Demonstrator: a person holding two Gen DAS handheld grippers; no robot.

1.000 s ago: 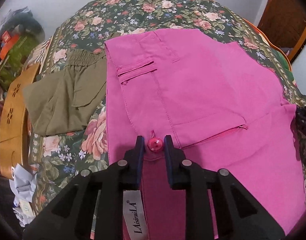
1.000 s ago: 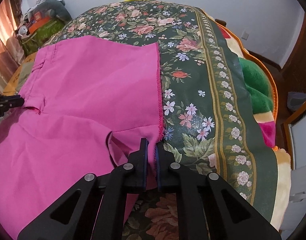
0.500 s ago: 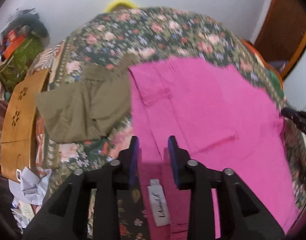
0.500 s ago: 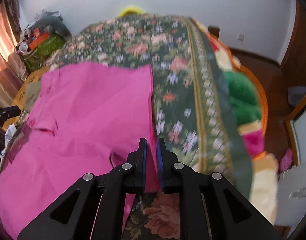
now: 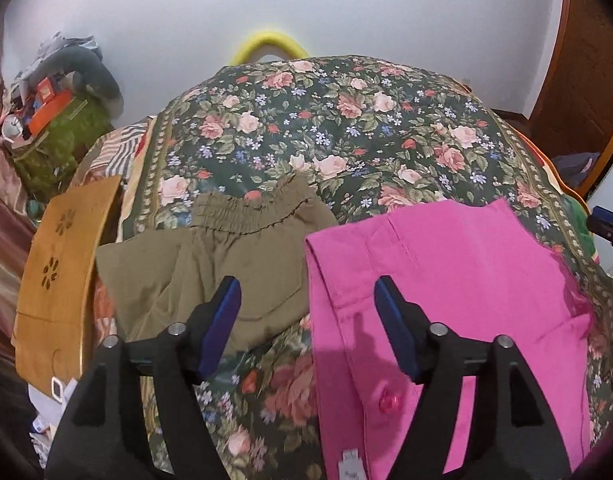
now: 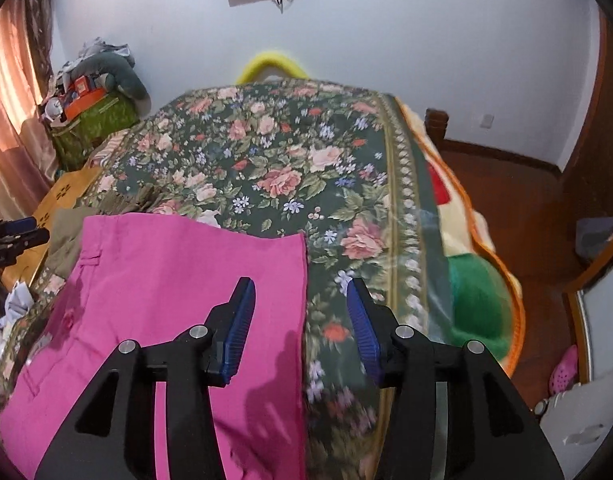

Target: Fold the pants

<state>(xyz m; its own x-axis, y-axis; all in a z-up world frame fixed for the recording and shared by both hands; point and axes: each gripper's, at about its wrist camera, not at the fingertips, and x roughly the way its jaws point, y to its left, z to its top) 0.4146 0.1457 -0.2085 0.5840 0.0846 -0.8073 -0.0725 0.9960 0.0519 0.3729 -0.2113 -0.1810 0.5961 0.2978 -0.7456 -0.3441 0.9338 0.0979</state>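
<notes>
A: Where are the pink pants (image 5: 446, 300) right now?

B: Lying flat on the floral bedspread (image 5: 346, 128), folded over on themselves, with a pink button (image 5: 387, 402) and a white label (image 5: 350, 466) showing at the near edge. In the right wrist view the same pants (image 6: 178, 280) end in a straight edge just left of the bedspread's (image 6: 286, 160) green border.

A: And the tongs?

B: The left gripper (image 5: 306, 320) has its blue pads spread wide with nothing between them; it hangs above the gap between the pink pants and the olive shorts (image 5: 210, 264). The right gripper (image 6: 300, 320) is likewise spread apart and holds nothing, poised over the pants' right edge.

A: Any containers around?

B: Beside the bed at the left stands a green bag (image 5: 58, 140), or box, I can't tell which, heaped on top with an orange box (image 5: 46, 104) and a grey stuffed toy (image 5: 82, 68). Crumpled paper (image 5: 46, 408) lies on the floor near a wooden panel (image 5: 54, 280).

A: Anything else on the bed?

B: The olive shorts lie just left of the pink pants, elastic waistband away from the camera. A yellow ring (image 5: 268, 42) peeks over the far end.
</notes>
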